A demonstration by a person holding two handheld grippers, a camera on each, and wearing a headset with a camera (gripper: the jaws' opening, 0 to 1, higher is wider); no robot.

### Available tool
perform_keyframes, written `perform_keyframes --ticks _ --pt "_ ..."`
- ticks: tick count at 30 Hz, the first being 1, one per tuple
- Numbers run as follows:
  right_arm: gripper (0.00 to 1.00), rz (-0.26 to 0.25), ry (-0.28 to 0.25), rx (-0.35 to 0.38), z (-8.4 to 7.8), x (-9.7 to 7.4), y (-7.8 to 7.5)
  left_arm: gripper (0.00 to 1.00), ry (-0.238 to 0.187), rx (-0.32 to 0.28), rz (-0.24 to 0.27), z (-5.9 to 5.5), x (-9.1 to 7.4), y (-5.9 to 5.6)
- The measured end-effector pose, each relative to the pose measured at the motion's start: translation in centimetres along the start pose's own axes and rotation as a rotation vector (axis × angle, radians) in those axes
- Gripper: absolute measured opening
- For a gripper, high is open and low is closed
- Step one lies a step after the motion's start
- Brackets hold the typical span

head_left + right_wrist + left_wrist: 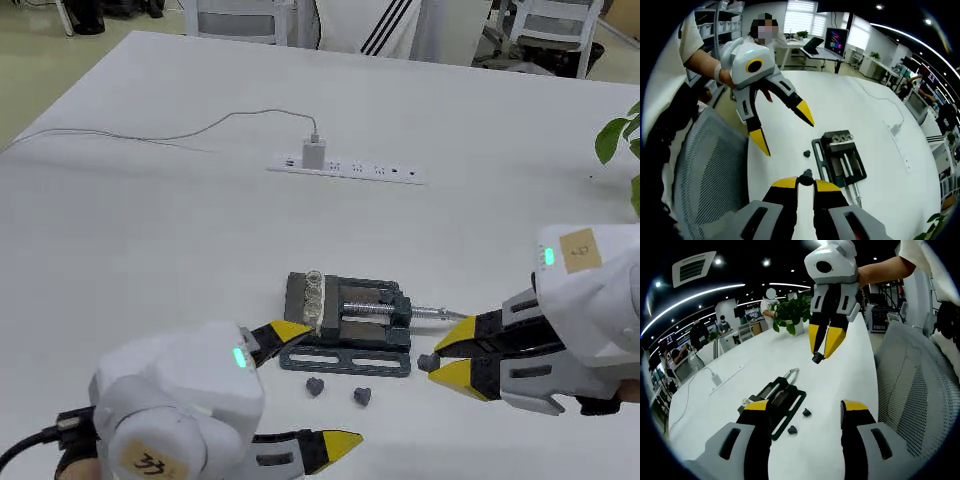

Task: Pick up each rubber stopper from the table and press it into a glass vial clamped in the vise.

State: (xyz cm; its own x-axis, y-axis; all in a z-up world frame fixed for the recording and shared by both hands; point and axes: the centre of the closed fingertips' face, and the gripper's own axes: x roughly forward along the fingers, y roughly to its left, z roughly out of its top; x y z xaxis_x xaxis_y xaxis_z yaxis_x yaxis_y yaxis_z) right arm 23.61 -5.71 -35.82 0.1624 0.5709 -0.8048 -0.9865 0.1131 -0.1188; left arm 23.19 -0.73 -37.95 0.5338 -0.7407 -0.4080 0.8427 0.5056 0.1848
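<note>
A dark vise (360, 328) sits on the white table (150, 230), with clear glass vials (315, 298) clamped upright in a row at its left end. Two dark rubber stoppers (315, 386) (362, 396) lie just in front of it. My right gripper (436, 361) hovers right of the vise, shut on a third stopper (427, 362), which I see between its yellow tips (805, 178). My left gripper (318, 384) is open and empty, near the loose stoppers (806, 412). The left gripper view has the right gripper (820, 355) above the vise (777, 395).
A white power strip (345, 167) with a charger (314, 153) and cable lies behind the vise. Green plant leaves (620, 135) reach in at the right edge. A grey mesh chair (710, 170) stands at the table's near side. People stand in the room behind.
</note>
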Motion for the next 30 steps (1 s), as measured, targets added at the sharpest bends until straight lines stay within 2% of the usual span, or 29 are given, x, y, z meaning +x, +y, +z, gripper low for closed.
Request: perform_keyframes --ticks 1,7,14,20,24,30 --pt "0.07 0.027 0.01 -0.002 0.2 -0.1 0.3 0.52 0.003 0.018 -0.012 0.2 0.2 -0.3" --pt "0.07 0.065 0.047 -0.04 0.9 -0.2 0.4 0.45 0.001 0.095 -0.062 1.0 0.9 -1.4" --pt "0.07 0.133 0.078 -0.045 1.1 0.6 1.8 0.33 0.001 0.2 -0.084 1.8 1.5 -2.0" --pt "0.07 0.159 0.092 -0.041 1.0 1.3 2.5 0.24 0.002 0.245 -0.105 2.1 1.6 -2.4" --pt "0.07 0.157 0.094 -0.02 1.1 1.5 2.5 0.19 0.01 0.282 -0.108 2.0 1.7 -2.7" --pt "0.07 0.159 0.104 -0.012 0.9 1.9 2.7 0.14 0.011 0.3 -0.114 2.2 1.9 -2.9"
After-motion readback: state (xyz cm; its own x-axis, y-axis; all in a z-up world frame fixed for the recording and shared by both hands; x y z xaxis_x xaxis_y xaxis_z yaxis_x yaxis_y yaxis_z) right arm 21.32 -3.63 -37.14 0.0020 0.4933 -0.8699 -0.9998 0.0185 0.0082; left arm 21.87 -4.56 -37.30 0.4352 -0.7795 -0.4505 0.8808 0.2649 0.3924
